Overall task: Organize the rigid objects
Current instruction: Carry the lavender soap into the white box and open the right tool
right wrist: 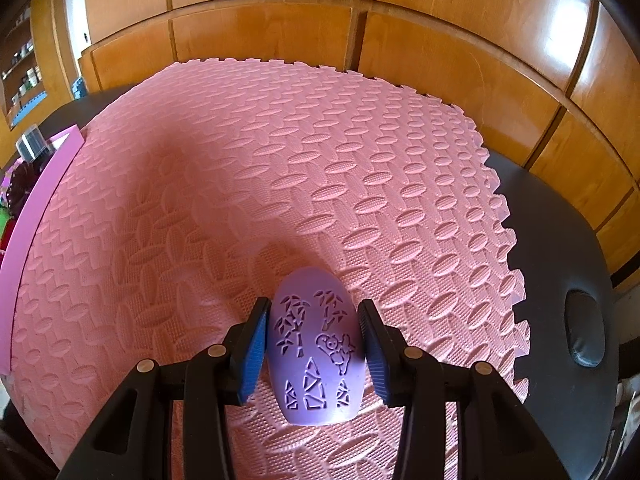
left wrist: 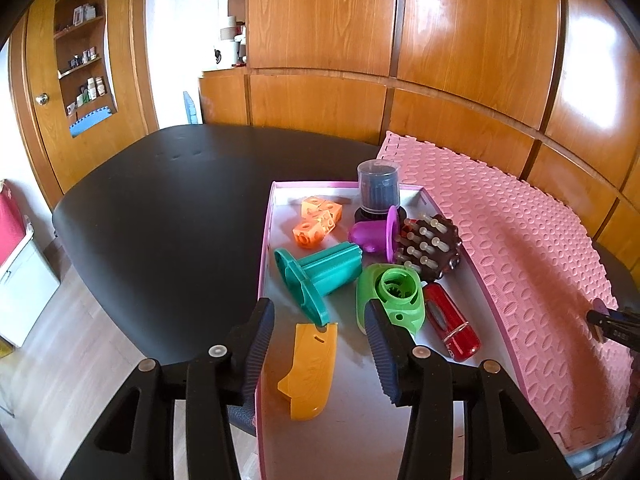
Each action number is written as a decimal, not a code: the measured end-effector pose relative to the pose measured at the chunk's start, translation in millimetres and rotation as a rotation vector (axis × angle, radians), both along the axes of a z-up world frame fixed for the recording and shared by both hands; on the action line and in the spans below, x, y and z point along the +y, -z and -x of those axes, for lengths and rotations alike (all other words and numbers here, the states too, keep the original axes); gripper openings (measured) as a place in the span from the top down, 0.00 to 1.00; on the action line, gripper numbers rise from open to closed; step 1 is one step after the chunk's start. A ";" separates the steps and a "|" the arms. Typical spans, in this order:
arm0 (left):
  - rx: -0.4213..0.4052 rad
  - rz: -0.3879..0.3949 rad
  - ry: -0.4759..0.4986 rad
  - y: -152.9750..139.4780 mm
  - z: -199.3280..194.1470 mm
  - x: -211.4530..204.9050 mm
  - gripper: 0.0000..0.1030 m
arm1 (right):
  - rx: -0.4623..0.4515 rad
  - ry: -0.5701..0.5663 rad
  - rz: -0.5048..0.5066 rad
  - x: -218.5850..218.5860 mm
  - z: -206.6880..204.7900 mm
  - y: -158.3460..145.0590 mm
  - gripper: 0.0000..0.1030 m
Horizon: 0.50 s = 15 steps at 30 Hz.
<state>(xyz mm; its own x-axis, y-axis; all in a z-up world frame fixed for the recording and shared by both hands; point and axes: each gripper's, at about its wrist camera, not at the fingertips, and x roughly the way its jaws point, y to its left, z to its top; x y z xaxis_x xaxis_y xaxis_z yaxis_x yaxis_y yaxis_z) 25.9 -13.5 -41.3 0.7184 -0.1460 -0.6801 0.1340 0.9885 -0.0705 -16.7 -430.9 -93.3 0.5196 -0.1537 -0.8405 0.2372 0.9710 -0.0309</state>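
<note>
The left tongs (left wrist: pixel 320 344) hang over the pink box (left wrist: pixel 269 240) with their jaws apart and nothing between them; the orange curved piece (left wrist: pixel 310 372) lies on the box floor just under them. The right tongs (right wrist: pixel 313 342) are squeezed on the purple shell (right wrist: pixel 316 344), one pad on each long side, above the pink foam mat (right wrist: pixel 280 184) on the black table (right wrist: pixel 560 240). The shell looks like hard, thin plastic, so it is likely light and stiff, but its round, smooth sides could slip out if the squeeze is weak. Holding it across the middle, as now, seems best. In the box, the teal spool (left wrist: pixel 320 276), green round toy (left wrist: pixel 394 296), red car (left wrist: pixel 450 324) and orange cubes (left wrist: pixel 320 220) lie close together.
</note>
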 end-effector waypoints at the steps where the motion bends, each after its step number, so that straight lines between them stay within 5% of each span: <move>1: 0.000 0.001 0.000 -0.2 0.2 -0.1 0.54 | 0.004 0.011 -0.009 -1.1 -0.4 -0.4 0.58; 7: 0.000 0.009 0.003 -0.6 1.2 1.3 0.54 | 0.016 0.044 -0.092 -0.5 1.1 -1.6 0.57; 15: 0.003 0.014 -0.004 0.2 1.8 4.9 0.54 | -0.045 -0.053 -0.154 44.0 -3.5 -24.0 0.57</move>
<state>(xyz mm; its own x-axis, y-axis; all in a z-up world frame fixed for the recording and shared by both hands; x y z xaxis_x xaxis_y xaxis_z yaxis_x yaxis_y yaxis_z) 24.1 -8.7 -41.5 0.7170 -0.1527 -0.6801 0.1303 0.9879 -0.0845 -13.1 -386.9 -69.3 0.5614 0.0041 -0.8275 0.1831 0.9746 0.1290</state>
